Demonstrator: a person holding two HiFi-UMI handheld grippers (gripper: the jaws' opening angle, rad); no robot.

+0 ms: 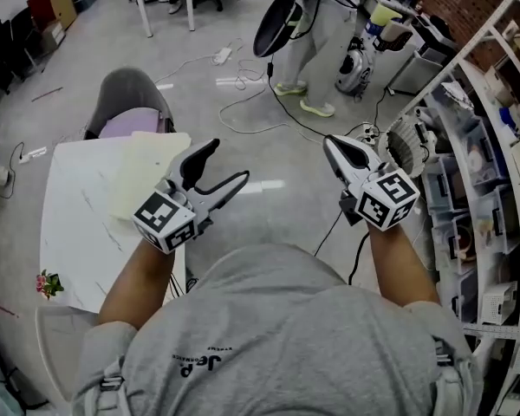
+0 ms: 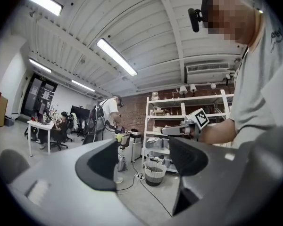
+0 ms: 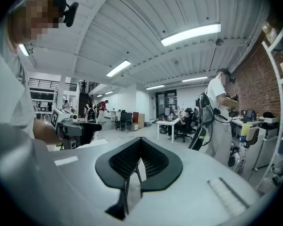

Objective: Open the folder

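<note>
The left gripper (image 1: 228,163) holds its jaws apart and empty, presumably readied for the folder (image 1: 143,176) on the bench (image 1: 74,232) at its 9 o'clock; the right gripper (image 1: 331,144) has its jaws closed, empty.

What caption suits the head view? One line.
Left claw open, right claw shut, both empty, cream folder untouched on table.

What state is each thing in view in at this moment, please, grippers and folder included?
Left grey-and-black gripper: open, empty, held in the air.
Right grey-and-black gripper: shut, empty, held in the air.
Pale cream flat folder: looks closed, lying flat on the white marbled table, untouched.
Grey round-backed chair: unoccupied, at that table's far end.
</note>
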